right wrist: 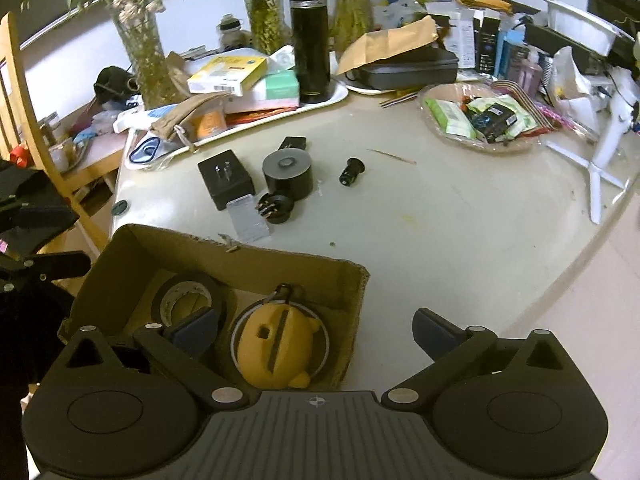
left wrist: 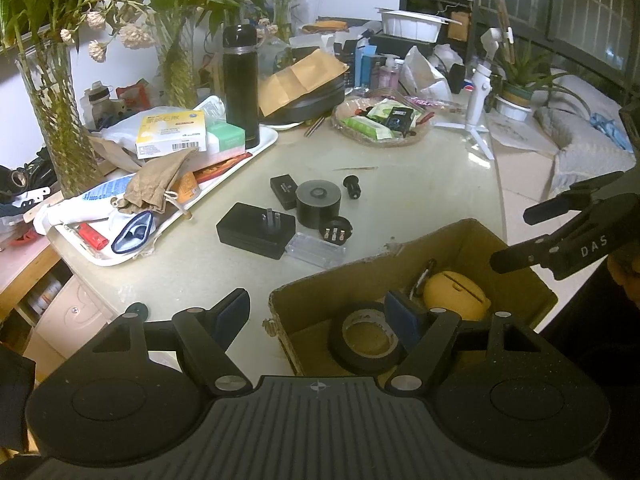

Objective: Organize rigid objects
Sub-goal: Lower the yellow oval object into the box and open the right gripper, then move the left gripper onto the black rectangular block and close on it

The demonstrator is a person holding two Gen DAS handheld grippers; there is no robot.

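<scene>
An open cardboard box (left wrist: 460, 240) (right wrist: 240, 252) stands at the table's near edge. In it lie a black tape roll (left wrist: 368, 338) (right wrist: 188, 300) and a yellow round item (left wrist: 456, 296) (right wrist: 276, 348). My left gripper (left wrist: 320, 314) is open and straddles the box's near corner without touching it. My right gripper (right wrist: 314, 330) (left wrist: 512, 239) hangs wide open over the box, above the yellow item. Beyond the box, on the table, sit a black power adapter (left wrist: 256, 230) (right wrist: 226, 184), a black cylinder (left wrist: 319, 204) (right wrist: 287, 174), a round plug (left wrist: 337, 232), a clear case (left wrist: 316, 249), a small black box (left wrist: 285, 190) and a black knob (left wrist: 352, 187).
A white tray (left wrist: 256, 152) heaped with boxes and pouches holds a tall black flask (left wrist: 240, 84) at the back left. Glass vases with plants stand behind it. A wicker basket (left wrist: 380, 120) and a white tripod (left wrist: 476, 92) are at the back right. A wooden chair (right wrist: 24, 120) stands left.
</scene>
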